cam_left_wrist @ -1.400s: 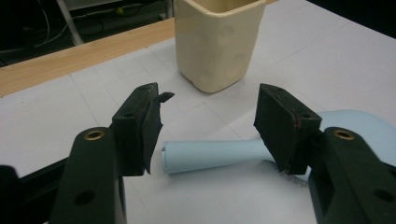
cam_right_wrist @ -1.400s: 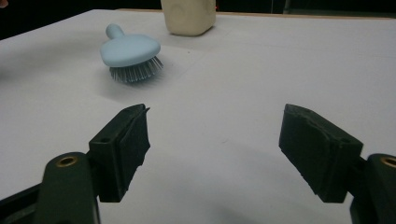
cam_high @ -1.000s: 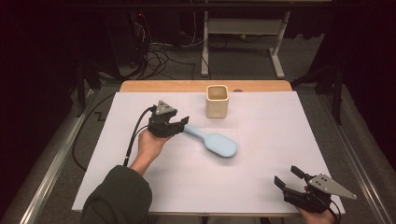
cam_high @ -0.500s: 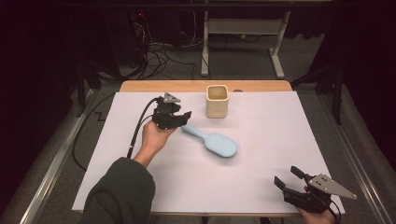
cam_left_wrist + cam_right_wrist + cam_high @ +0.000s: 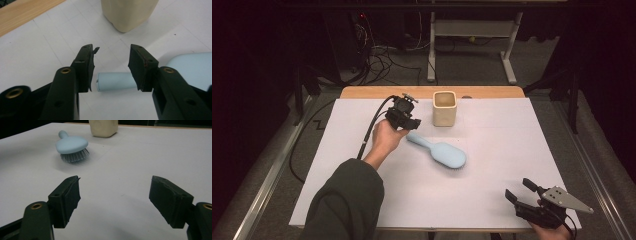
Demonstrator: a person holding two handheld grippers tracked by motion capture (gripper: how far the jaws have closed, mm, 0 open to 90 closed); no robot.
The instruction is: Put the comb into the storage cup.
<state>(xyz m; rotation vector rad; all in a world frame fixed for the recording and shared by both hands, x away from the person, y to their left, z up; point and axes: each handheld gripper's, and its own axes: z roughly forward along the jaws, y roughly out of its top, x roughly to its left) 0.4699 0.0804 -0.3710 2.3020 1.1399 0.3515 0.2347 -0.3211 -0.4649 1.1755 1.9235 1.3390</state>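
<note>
A light blue hairbrush [image 5: 442, 152] lies bristles down on the white table sheet [image 5: 502, 135], its handle pointing to the far left. My left gripper [image 5: 411, 123] hovers at the handle's end. In the left gripper view the handle [image 5: 113, 81] sits between and below the jaws of my left gripper [image 5: 112, 57]. Those jaws have just been closing, but a gap remains on one side and the pads do not press it. My right gripper [image 5: 518, 188] rests open near the front right corner, nothing between its jaws [image 5: 115, 182]; the brush [image 5: 71, 145] lies well ahead of it.
A cream square cup [image 5: 444, 108] stands upright just beyond the brush handle, close to the left gripper, and is also seen as the cup [image 5: 128, 12] and the cup [image 5: 103, 127]. A wooden strip [image 5: 377, 92] edges the table's far side. Cables and a desk frame lie behind.
The left hand has moved away from the person and slightly right, along the handle to its end. Its jaws stand narrower than before. The brush and the right gripper have not moved.
</note>
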